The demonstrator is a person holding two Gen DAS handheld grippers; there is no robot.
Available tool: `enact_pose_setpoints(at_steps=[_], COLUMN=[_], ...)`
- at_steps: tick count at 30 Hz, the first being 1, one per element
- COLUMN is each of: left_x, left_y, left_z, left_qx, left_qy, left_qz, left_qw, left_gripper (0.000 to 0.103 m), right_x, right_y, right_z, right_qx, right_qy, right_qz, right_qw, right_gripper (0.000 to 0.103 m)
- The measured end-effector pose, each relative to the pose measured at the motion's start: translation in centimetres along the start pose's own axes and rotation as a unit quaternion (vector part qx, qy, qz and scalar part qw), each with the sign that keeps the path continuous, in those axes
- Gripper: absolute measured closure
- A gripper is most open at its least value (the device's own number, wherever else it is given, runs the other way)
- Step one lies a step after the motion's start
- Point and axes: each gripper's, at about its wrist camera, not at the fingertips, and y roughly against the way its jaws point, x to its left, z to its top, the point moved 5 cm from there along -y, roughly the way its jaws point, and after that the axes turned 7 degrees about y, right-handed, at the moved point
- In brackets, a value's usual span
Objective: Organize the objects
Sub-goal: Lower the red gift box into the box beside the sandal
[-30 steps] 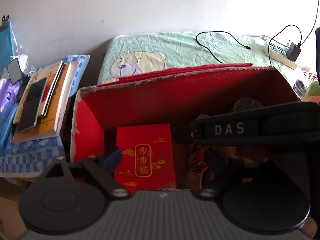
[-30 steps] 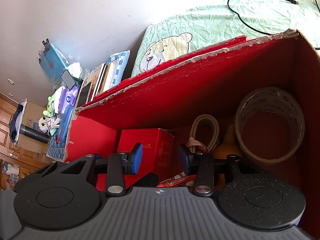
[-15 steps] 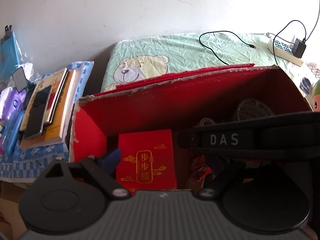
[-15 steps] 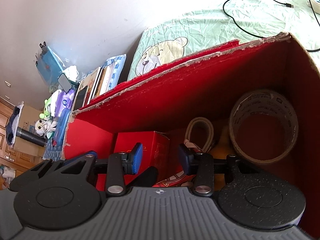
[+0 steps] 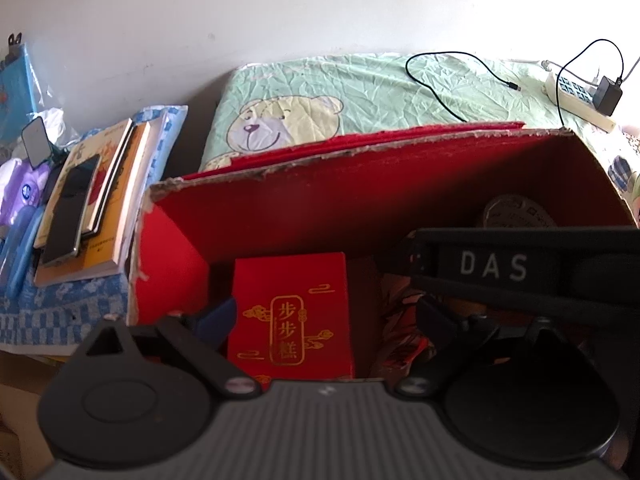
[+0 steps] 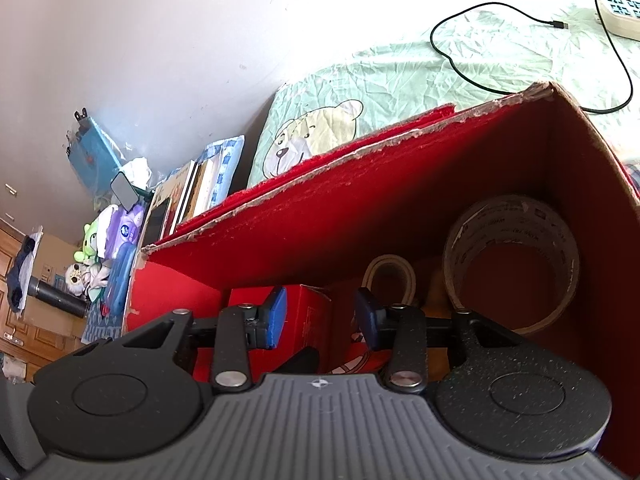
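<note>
An open red cardboard box fills both views. Inside lies a small red gift box with gold characters, also seen edge-on in the right wrist view. A large tape roll leans in the box's right corner, with a smaller cream roll beside it. My left gripper is open and empty, above the gift box. My right gripper is open and empty, over the box's middle. Its black body marked DAS crosses the left wrist view.
A green bear-print cloth lies behind the box with a black cable and a power strip. Books and a phone are stacked left of the box. Toys and packets lie farther left.
Both grippers have pulled back and up a little from the box, so more of the cloth and wall shows. Both stay open and empty.
</note>
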Motion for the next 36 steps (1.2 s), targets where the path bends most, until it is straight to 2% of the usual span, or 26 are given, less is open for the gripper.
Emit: enact_pose_setpoints(at_steps=[21, 36], left_x=[-0.10, -0.29], left_y=[-0.43, -0.66], left_z=[0.08, 0.03], left_qx=[0.004, 0.009], left_qy=[-0.007, -0.012], left_qz=[-0.002, 0.015], left_qw=[1.0000, 0.9998], left_gripper=[0.002, 0.002], right_x=[-0.01, 0.06], right_y=[0.10, 0.18], right_z=[0.15, 0.13], right_qx=[-0.006, -0.009], right_qy=[-0.005, -0.006], right_qz=[-0.003, -0.006], right_qw=[1.000, 1.000], right_gripper=[0.060, 0.060])
